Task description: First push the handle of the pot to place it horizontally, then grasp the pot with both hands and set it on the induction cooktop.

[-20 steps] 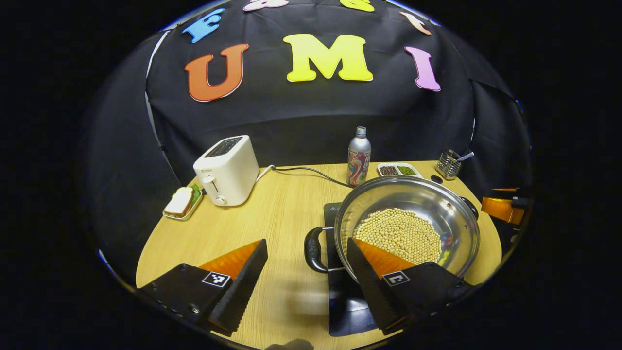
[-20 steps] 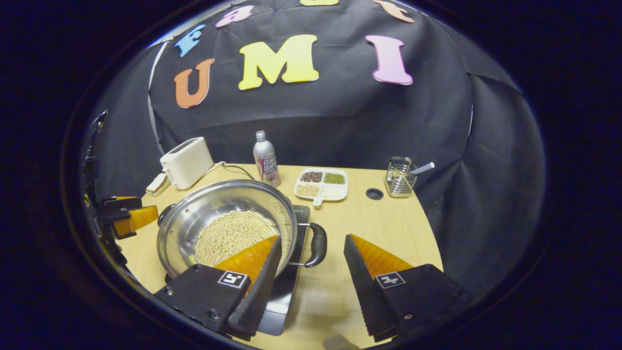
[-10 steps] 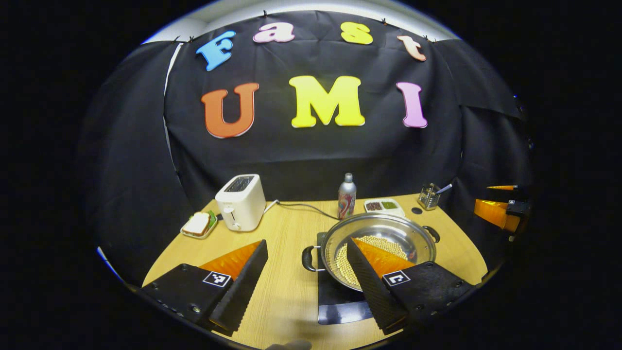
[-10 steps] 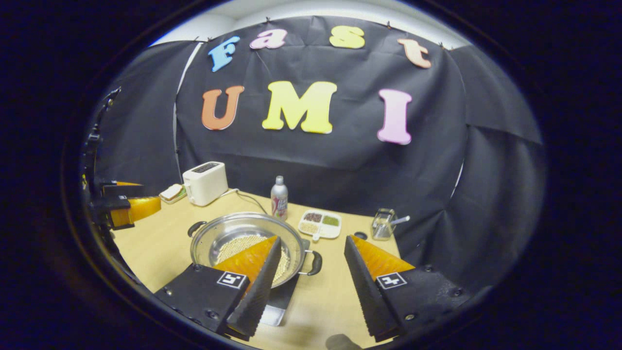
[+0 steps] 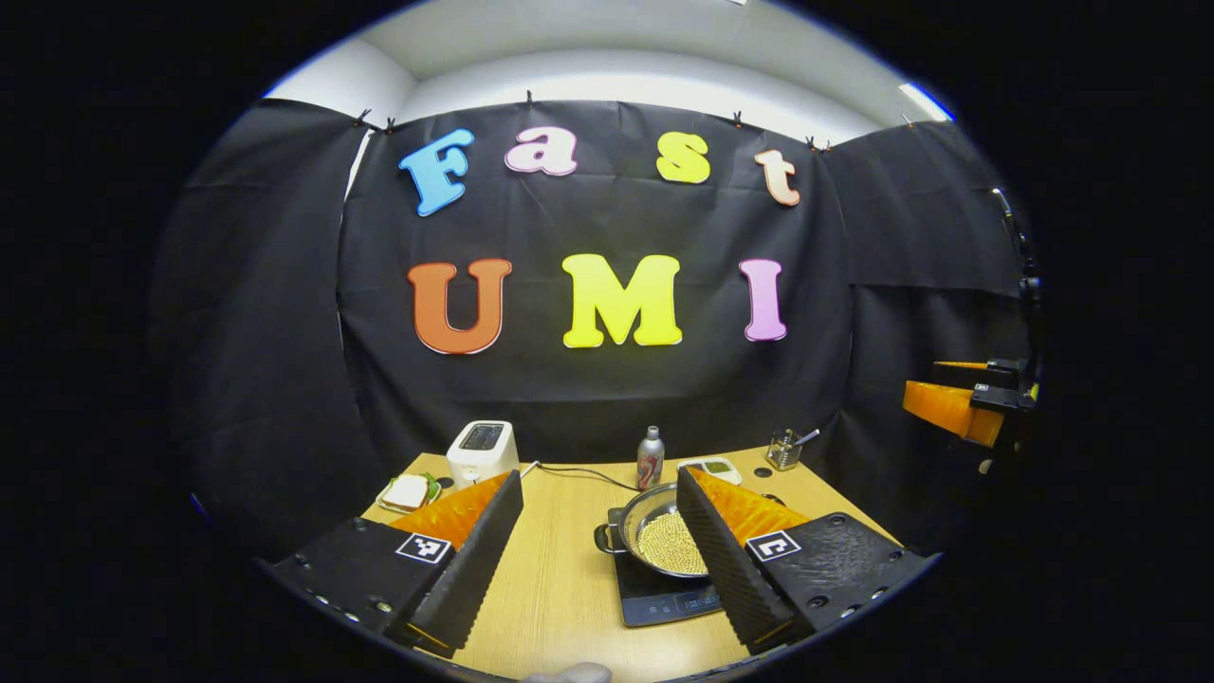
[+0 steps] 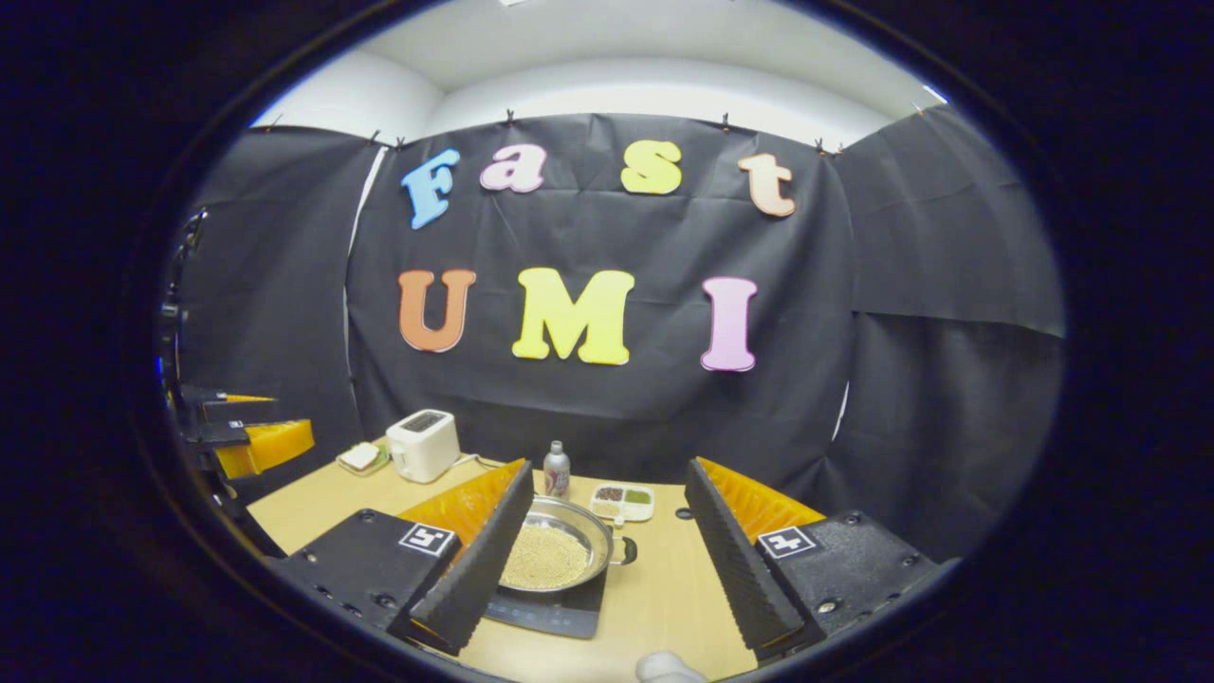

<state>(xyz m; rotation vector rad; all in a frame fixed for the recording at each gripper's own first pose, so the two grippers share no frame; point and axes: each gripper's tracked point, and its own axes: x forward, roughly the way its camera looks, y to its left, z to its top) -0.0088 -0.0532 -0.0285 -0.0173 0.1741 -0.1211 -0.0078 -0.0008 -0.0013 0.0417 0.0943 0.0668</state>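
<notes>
Sitting on the cooktop [image 5: 664, 596] toward the right of the wooden table [image 5: 560, 569], the steel pot [image 5: 654, 531] holds pale beans, one black handle [image 5: 605, 538] pointing left. At the far left lies a sandwich plate [image 5: 408, 493], then a white toaster [image 5: 482, 452], a bottle [image 5: 650, 458], a divided snack tray [image 6: 621, 501] and a wire cutlery holder [image 5: 784, 450]. The left gripper [image 5: 597, 493] hangs above the table's near edge, fingers spread wide, gripping nothing. The right gripper [image 6: 607, 484] also hangs with fingers wide apart and nothing between them, the pot seen between them farther off.
</notes>
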